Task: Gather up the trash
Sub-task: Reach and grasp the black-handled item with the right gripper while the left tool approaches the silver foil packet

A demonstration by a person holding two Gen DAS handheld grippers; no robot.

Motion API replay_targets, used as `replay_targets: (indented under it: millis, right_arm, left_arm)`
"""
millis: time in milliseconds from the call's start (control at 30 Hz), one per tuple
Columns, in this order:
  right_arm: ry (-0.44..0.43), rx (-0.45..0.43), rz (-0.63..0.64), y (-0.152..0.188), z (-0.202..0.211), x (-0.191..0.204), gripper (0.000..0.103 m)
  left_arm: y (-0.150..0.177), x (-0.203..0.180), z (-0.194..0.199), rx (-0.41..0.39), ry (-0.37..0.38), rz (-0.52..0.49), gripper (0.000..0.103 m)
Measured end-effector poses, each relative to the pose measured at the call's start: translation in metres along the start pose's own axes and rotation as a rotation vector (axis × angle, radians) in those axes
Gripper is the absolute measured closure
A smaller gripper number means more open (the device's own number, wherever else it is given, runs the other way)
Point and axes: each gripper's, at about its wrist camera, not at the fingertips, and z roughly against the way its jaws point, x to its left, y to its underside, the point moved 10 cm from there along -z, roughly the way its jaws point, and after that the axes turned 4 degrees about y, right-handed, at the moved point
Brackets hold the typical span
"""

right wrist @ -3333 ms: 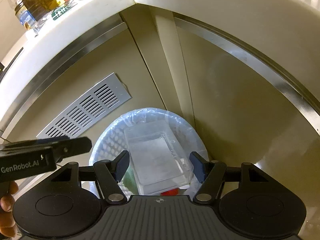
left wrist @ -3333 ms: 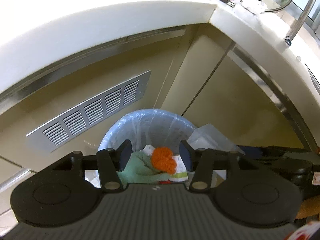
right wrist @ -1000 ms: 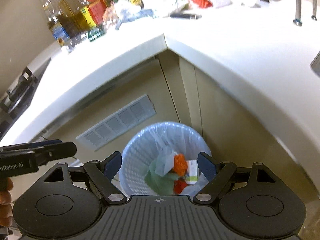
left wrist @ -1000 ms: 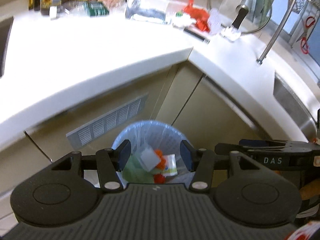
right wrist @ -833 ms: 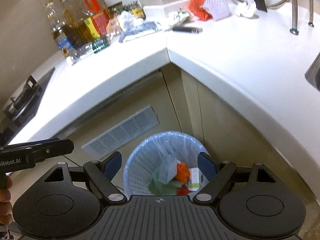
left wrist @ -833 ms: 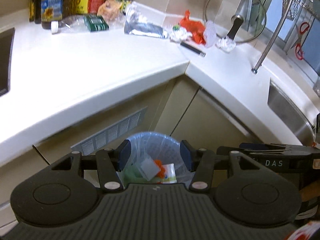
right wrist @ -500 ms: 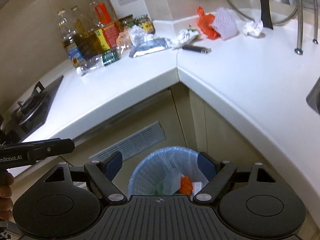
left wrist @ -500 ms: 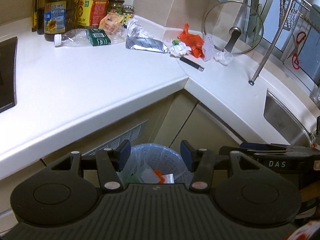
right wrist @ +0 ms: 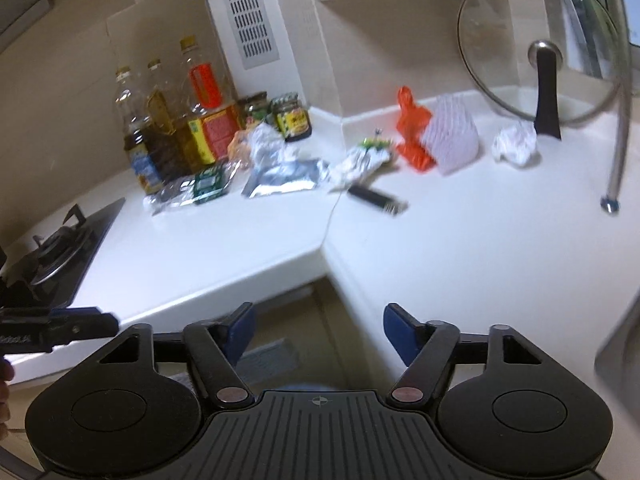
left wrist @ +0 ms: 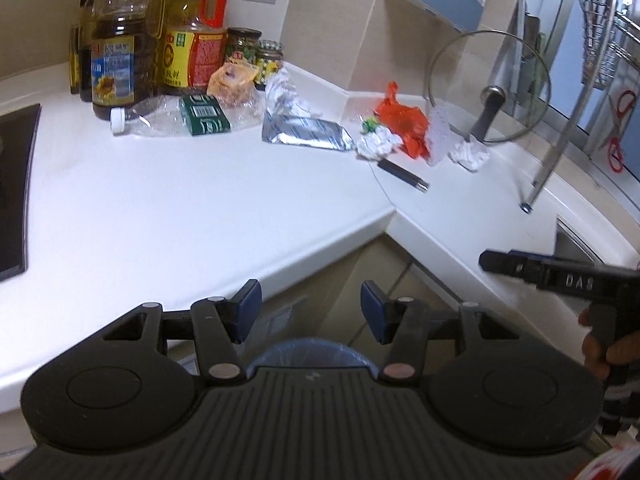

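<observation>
Trash lies at the back corner of the white counter: a crushed clear bottle, a silver foil pouch, crumpled white paper, an orange bag, a white foam net and another paper wad. The same items show in the right wrist view: pouch, orange bag, foam net, paper wad. My left gripper is open and empty. My right gripper is open and empty. Both hover in front of the counter corner. The blue-lined bin's rim peeks below.
Oil bottles and jars stand against the back wall. A black pen-like stick lies near the corner seam. A glass pot lid leans at the back right. A gas hob is at the left, a sink edge at the right.
Both grippers rose from over the bin to counter height and tilted up toward the trash. The bin has dropped almost out of view. Both stay open and empty.
</observation>
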Motion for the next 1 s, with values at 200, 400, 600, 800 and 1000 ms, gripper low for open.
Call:
replay_targets:
  millis: [200,400,600,800,1000]
  right_arm:
    - [-0.032,-0.028,0.066,-0.039,-0.038,-0.028,0.042]
    - [-0.052,-0.026,0.132,-0.071,-0.089,-0.043,0.049]
    - [-0.073,0.006,0.183,-0.085,-0.133,-0.046,0.049]
    - [-0.088,0.039,0.257,-0.085,-0.162,-0.039,0.05]
    - [-0.09,0.059,0.289,-0.083,-0.174,-0.04,0.059]
  left_arm:
    - [-0.025,-0.008,-0.033,-0.013,-0.042,0.007,0.052]
    - [-0.055,-0.016,-0.072,-0.022,-0.065,-0.014,0.052]
    - [-0.087,-0.02,-0.114,-0.026,-0.079,-0.076,0.052]
    - [-0.11,-0.018,-0.146,-0.018,-0.086,-0.115,0.052]
    - [-0.124,-0.016,-0.168,-0.01,-0.087,-0.155,0.052]
